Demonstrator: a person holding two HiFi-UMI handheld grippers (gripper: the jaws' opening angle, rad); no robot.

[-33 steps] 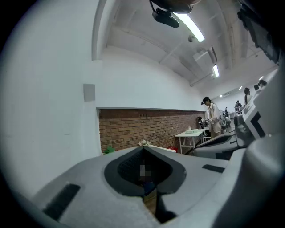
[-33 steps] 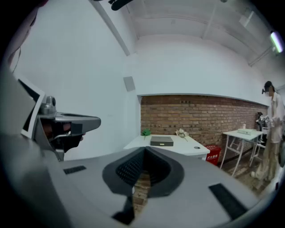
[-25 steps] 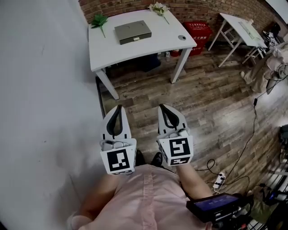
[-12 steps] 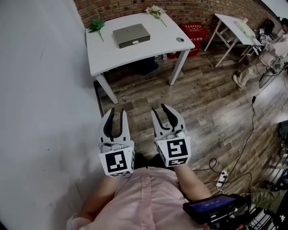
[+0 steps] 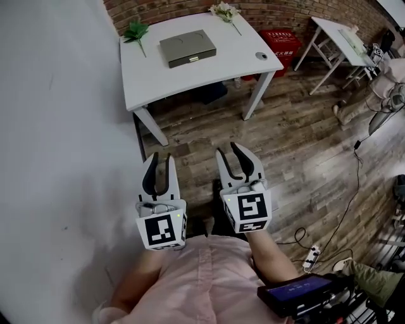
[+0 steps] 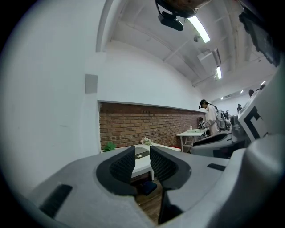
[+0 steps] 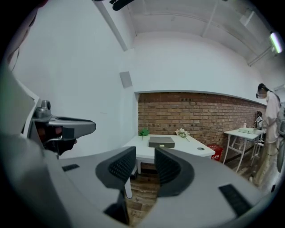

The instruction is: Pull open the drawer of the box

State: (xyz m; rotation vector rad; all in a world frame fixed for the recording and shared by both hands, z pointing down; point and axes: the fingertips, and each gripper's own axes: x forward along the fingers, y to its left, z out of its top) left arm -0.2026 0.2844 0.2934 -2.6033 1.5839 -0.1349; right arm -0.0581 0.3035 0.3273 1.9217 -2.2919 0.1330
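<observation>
1. Though freshly opened, with the left gripper (image 5: 161, 157) eased back a shade and the right gripper (image 5: 228, 150) at full spread, grip nothing: bare air between both pairs of pads.
2. Well ahead of both grippers, on the white table (image 5: 158, 79): the box (image 5: 186, 44), flat, grey, broad face up.
3. Lies with its long axis crosswise to the grippers' pointing line, slightly skewed; turns the drawer (image 5: 193, 59) front, flush with the box and fitted with a pale handle, back toward the grippers.
4. Beyond the box to the left, a green leaf sprig (image 5: 135, 30); beyond it to the right, a white flower sprig (image 5: 223, 9); nearer on the right, close to the table's corner, a small grey round thing (image 5: 261, 56).
5. Between grippers and table: wooden floor (image 5: 209, 126), then the table's near legs.
6. Right of the table, a red crate (image 5: 278, 39) with white writing, too small to read; further right, a second white table (image 5: 335, 35).
7. On each gripper's cube (image 5: 161, 231): black-and-white square patterns.
</observation>
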